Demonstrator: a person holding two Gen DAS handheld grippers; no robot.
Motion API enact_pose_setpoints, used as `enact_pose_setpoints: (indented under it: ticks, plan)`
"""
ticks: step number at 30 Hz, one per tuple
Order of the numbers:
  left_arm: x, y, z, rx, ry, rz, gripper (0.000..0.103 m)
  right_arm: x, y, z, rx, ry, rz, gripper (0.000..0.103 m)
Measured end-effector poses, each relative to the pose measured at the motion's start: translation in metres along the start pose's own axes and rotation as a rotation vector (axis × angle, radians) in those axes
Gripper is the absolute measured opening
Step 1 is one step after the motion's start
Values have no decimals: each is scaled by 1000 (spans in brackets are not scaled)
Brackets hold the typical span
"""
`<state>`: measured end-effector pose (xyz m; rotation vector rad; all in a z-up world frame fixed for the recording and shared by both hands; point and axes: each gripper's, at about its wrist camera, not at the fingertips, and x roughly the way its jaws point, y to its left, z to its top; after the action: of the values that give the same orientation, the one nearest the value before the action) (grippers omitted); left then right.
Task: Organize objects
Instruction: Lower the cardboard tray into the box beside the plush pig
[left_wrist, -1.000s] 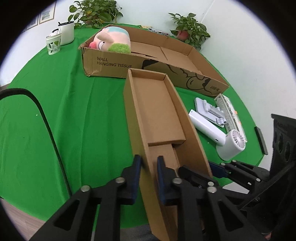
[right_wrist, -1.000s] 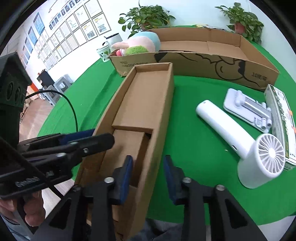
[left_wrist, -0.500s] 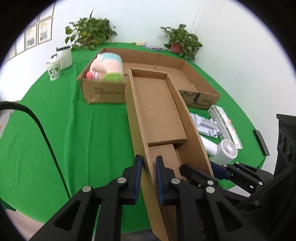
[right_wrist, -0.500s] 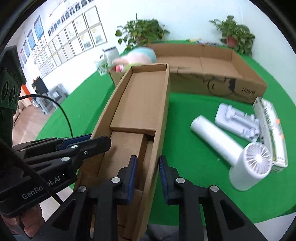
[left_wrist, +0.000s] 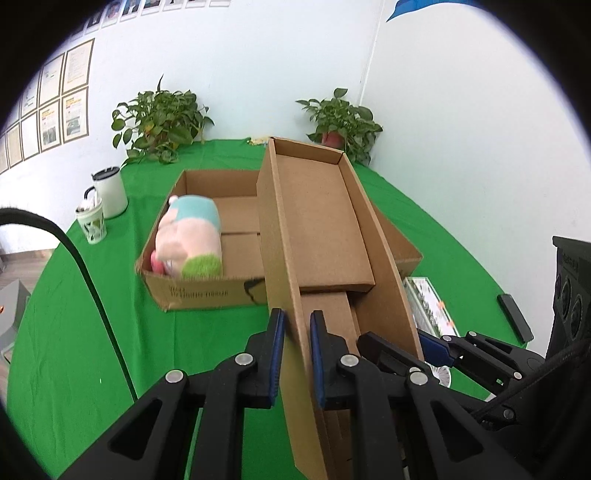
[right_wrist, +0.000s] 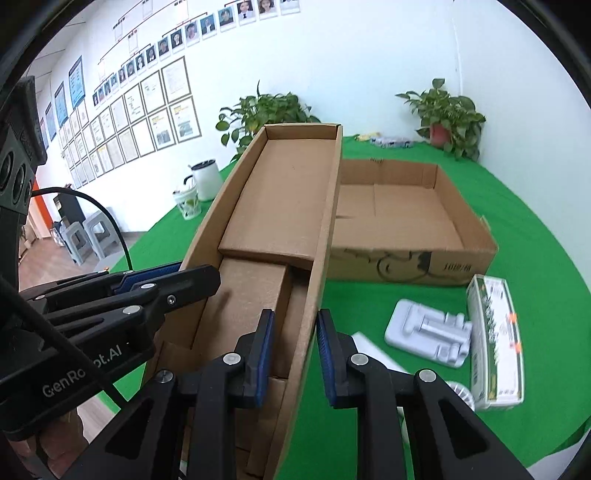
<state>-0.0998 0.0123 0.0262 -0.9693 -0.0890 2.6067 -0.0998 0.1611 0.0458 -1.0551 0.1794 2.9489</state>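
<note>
A long narrow cardboard box (left_wrist: 325, 236) is held up off the green table, tilted with its far end raised. My left gripper (left_wrist: 295, 354) is shut on its left wall. My right gripper (right_wrist: 291, 354) is shut on its right wall (right_wrist: 317, 266). Behind it lies a large shallow cardboard tray (left_wrist: 207, 291) with a pink and blue plush toy (left_wrist: 190, 240) in its left end. The tray also shows in the right wrist view (right_wrist: 417, 218).
On the green table (right_wrist: 517, 229) lie a grey moulded insert (right_wrist: 428, 336), a green and white carton (right_wrist: 495, 339) and a white fan (right_wrist: 458, 395). A white mug (left_wrist: 109, 192), a small cup (left_wrist: 92, 221) and potted plants (left_wrist: 162, 125) stand at the back. A black phone-like slab (left_wrist: 515, 321) lies at the right edge.
Both grippers have lifted the narrow box higher and tipped its far end up, so it now hangs over the large tray. The table objects sit lower in view.
</note>
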Motion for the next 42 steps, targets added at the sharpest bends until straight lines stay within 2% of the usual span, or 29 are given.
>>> enact_pose_setpoints:
  ticks: [7,13,18,23,30,36,42]
  plan:
    - [14,5,54,27,-40,-2,13,9,-5,56,-5,-46,-11,20]
    - [31,14,107,37,-62,14,13,27,-12,118,-4,-62,-4,20]
    - [54,22,141,28,-45,25,13,52,-22,166,5,-54,3,20]
    - [96,31,158,9,21,38,13,100,-36,199,18,1,22,20]
    - [166,54,145,-27,159,76,13,196,-56,202,41,127,61,20]
    - [210,68,126,-28,271,104,12,262,-66,174,90,227,92,20]
    - [230,77,113,-51,344,120,13,300,-65,143,118,292,91,18]
